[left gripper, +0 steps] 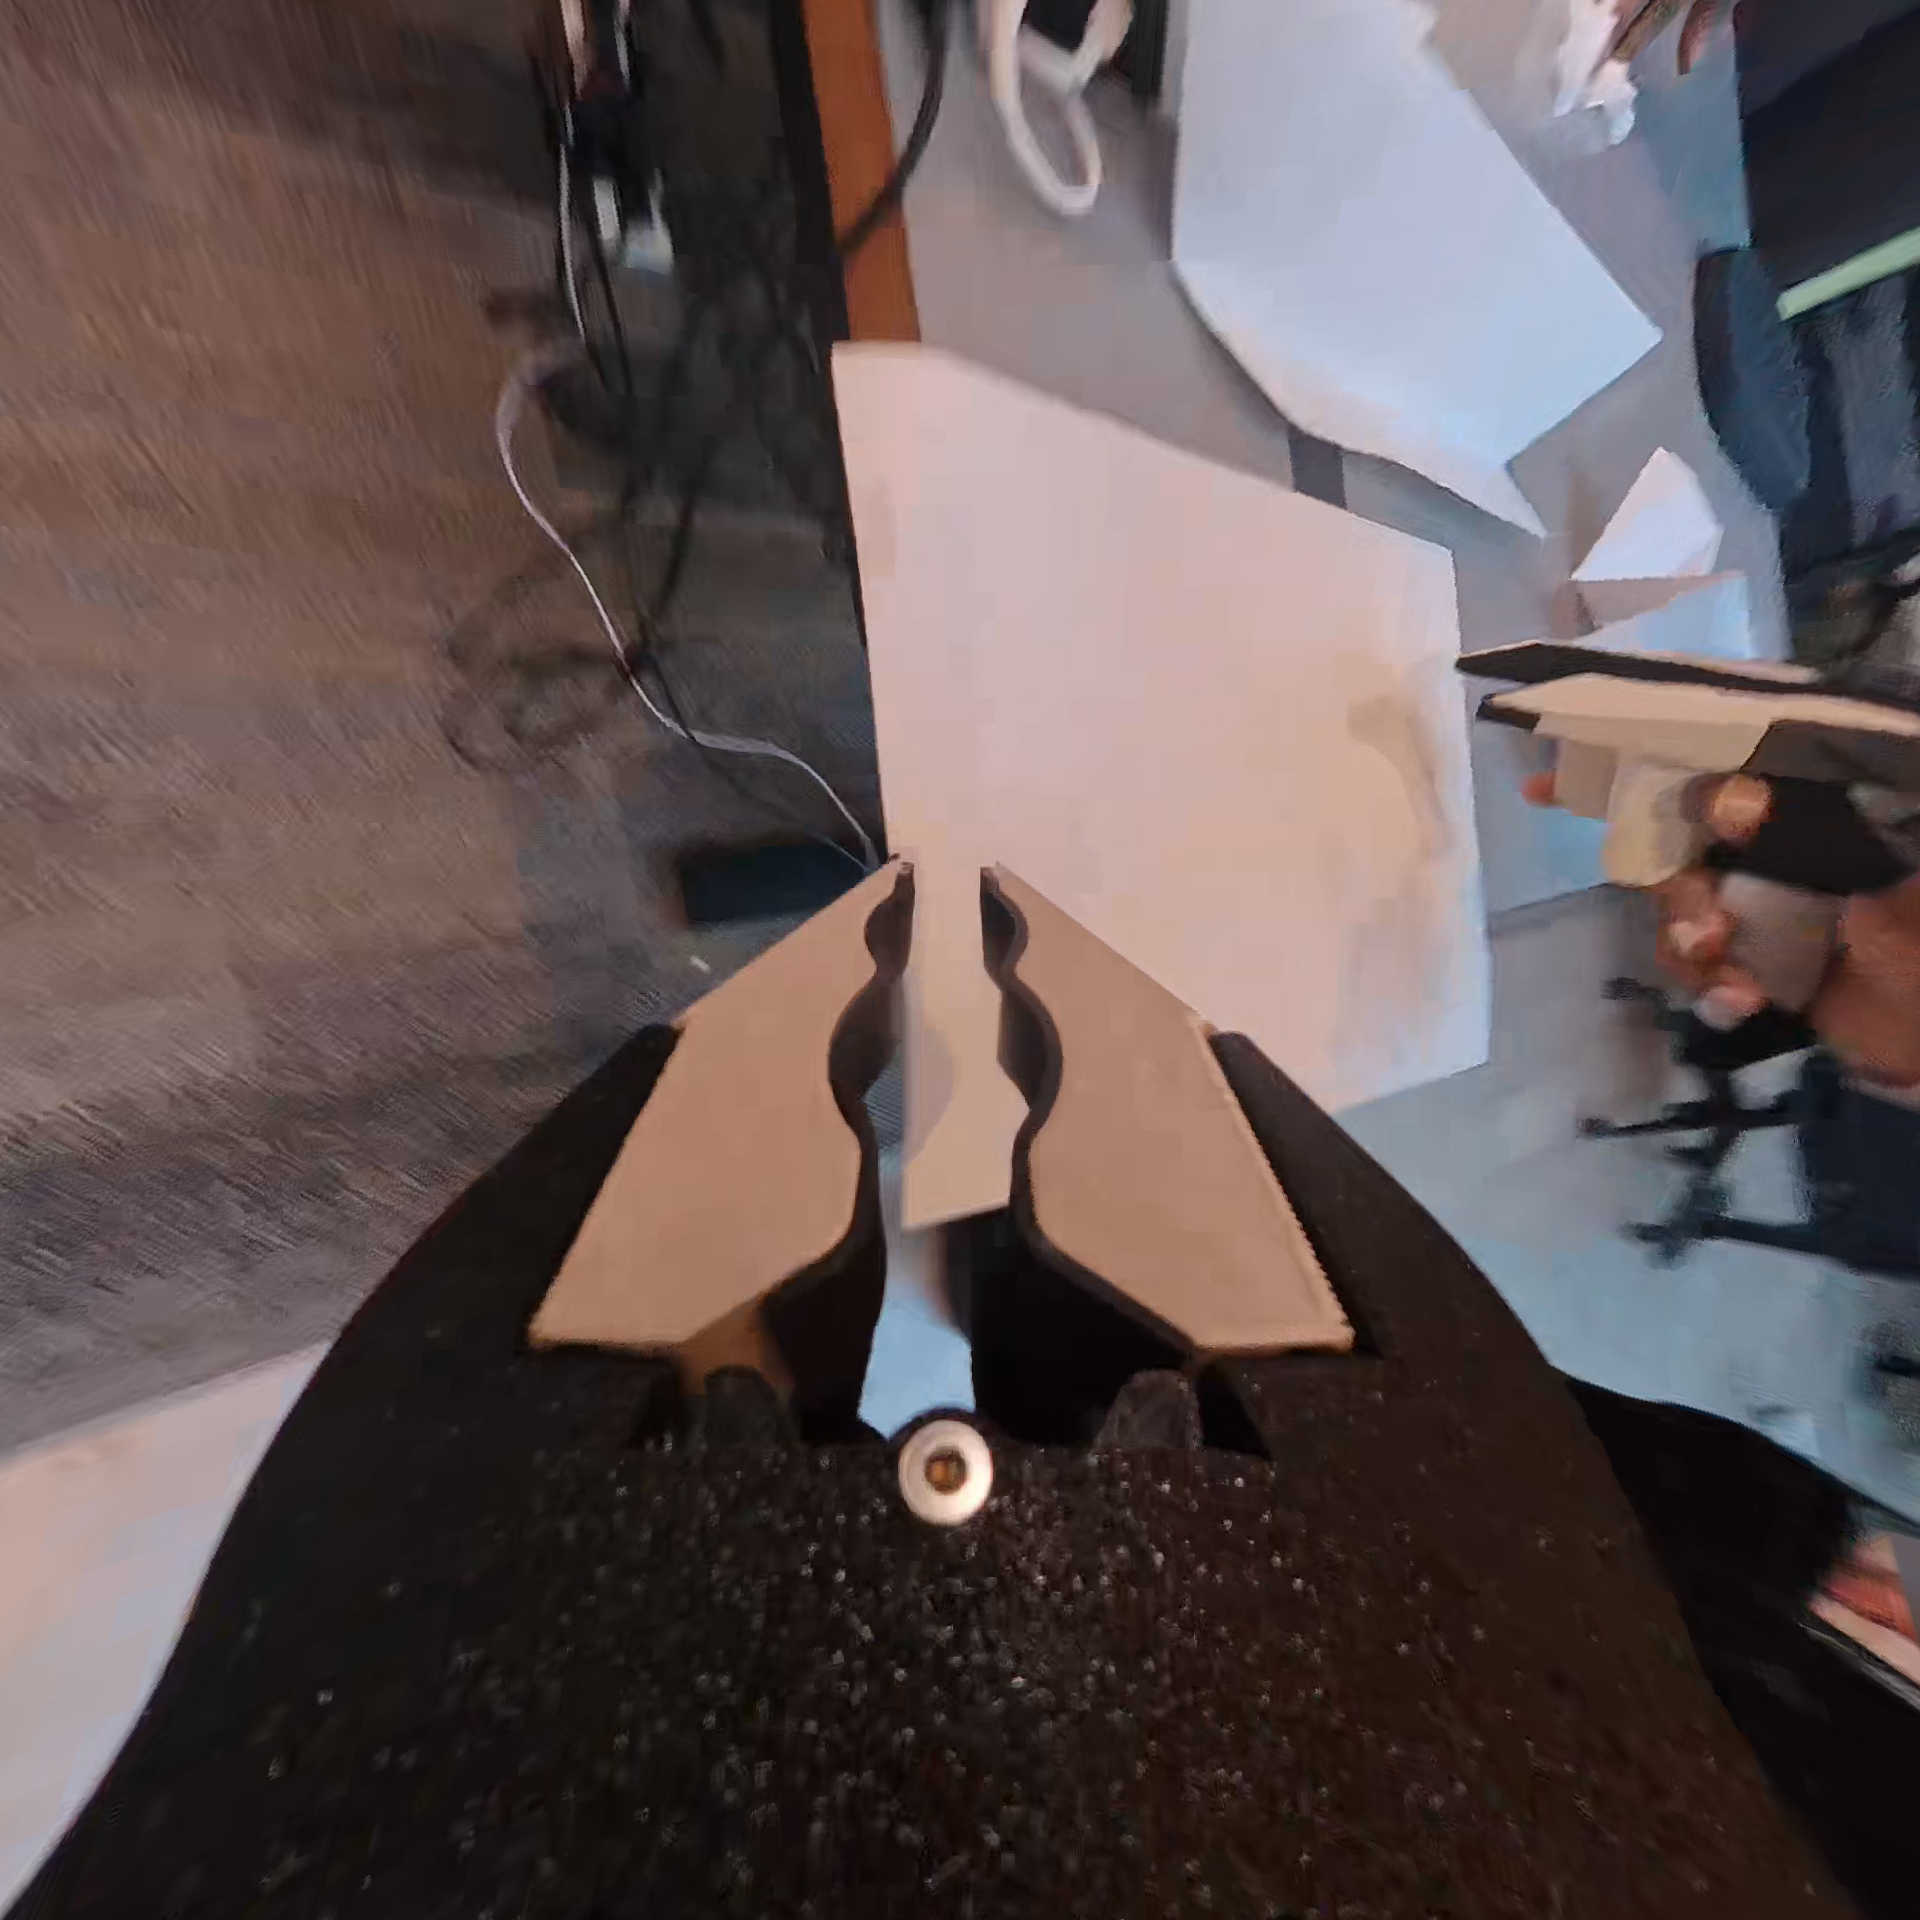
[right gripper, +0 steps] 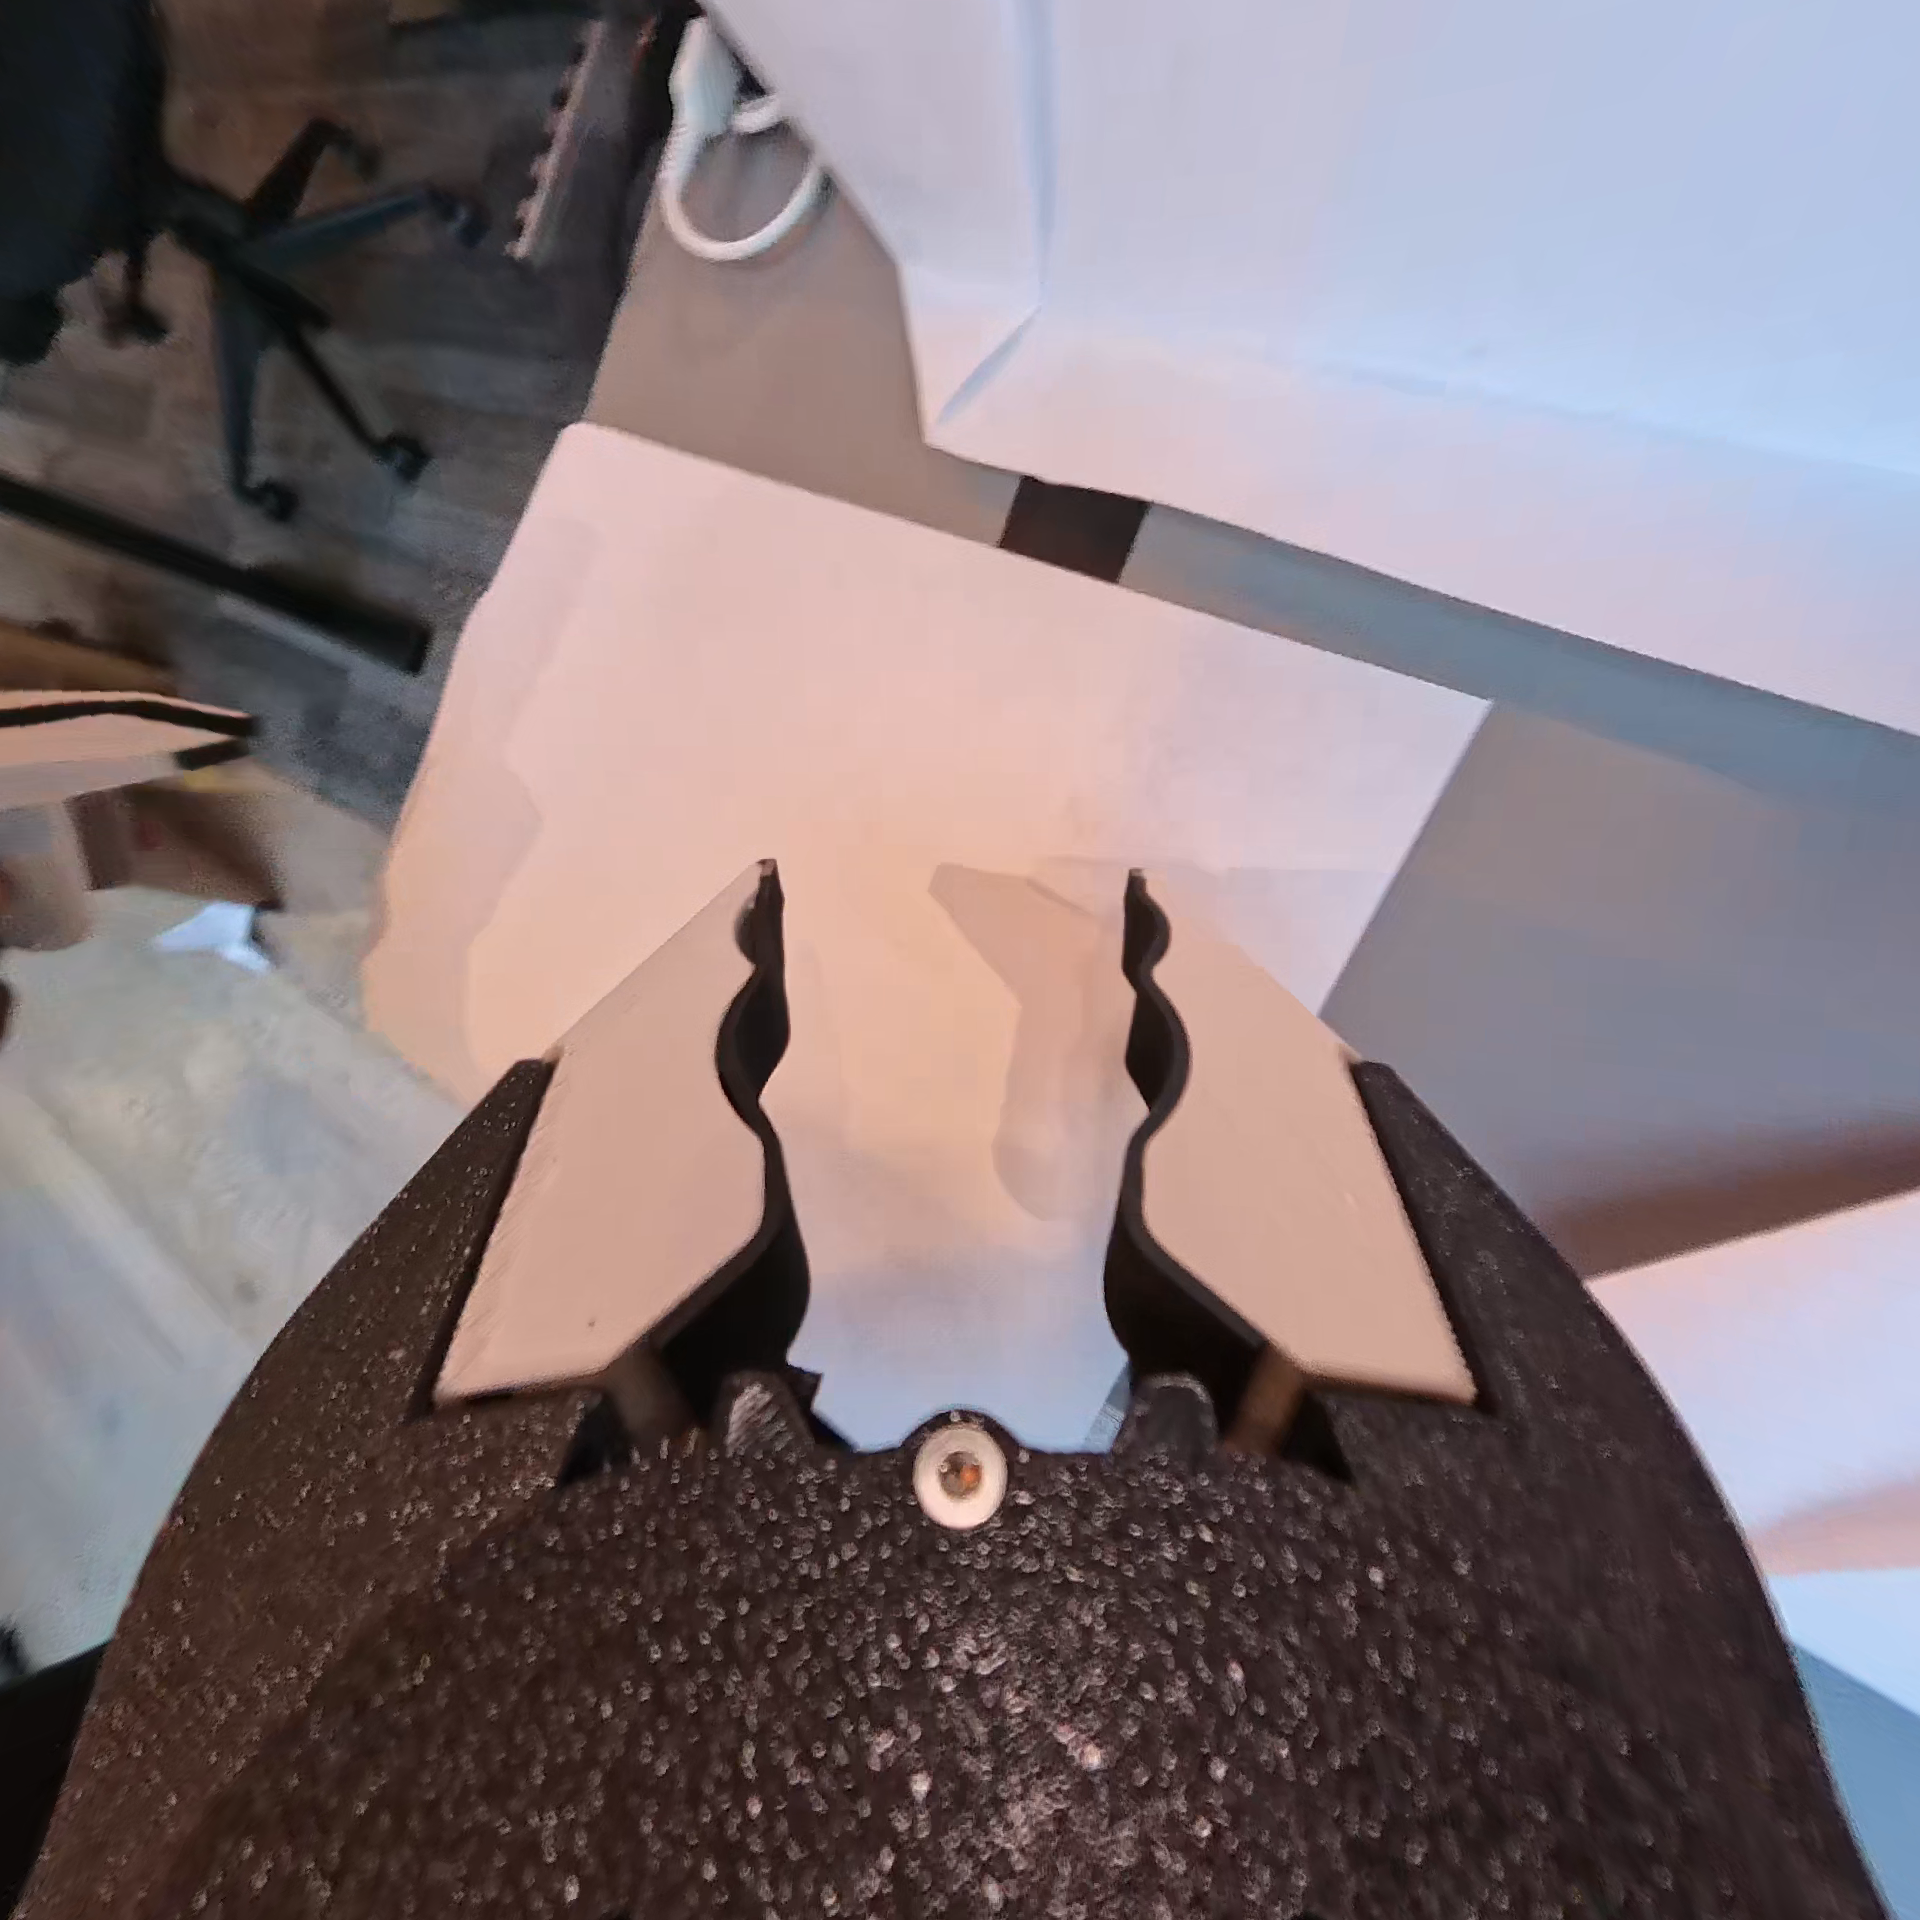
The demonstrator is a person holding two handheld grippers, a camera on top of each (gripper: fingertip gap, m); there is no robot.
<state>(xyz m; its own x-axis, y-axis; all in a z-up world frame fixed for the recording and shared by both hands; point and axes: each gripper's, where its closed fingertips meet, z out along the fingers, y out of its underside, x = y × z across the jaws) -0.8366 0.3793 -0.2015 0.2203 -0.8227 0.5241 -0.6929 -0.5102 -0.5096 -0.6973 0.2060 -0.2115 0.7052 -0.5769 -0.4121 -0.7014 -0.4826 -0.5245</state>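
Note:
A white sheet of paper (left gripper: 1143, 675) lies flat by the left edge of a grey table (left gripper: 1475, 1278). My left gripper (left gripper: 948, 871) hovers over the sheet's near left corner. Its jaws stand only a narrow gap apart, and the paper shows through the gap face-on, not pinched. My right gripper (right gripper: 951, 873) is wide open just above the same sheet (right gripper: 883, 675) and casts finger shadows on it. It holds nothing. A hand holds the right gripper, which also shows in the left wrist view (left gripper: 1470, 686) at the sheet's right edge. The left gripper shows in the right wrist view (right gripper: 234, 740) at far left.
More white sheets (left gripper: 1382, 281) and folded paper shapes (left gripper: 1652, 530) lie farther back on the table (right gripper: 1610, 987). A black tape strip (right gripper: 1070, 540) marks it. A white cable (right gripper: 727, 208), floor cables (left gripper: 644, 416) and an office chair base (right gripper: 301, 281) lie beyond the table's left edge.

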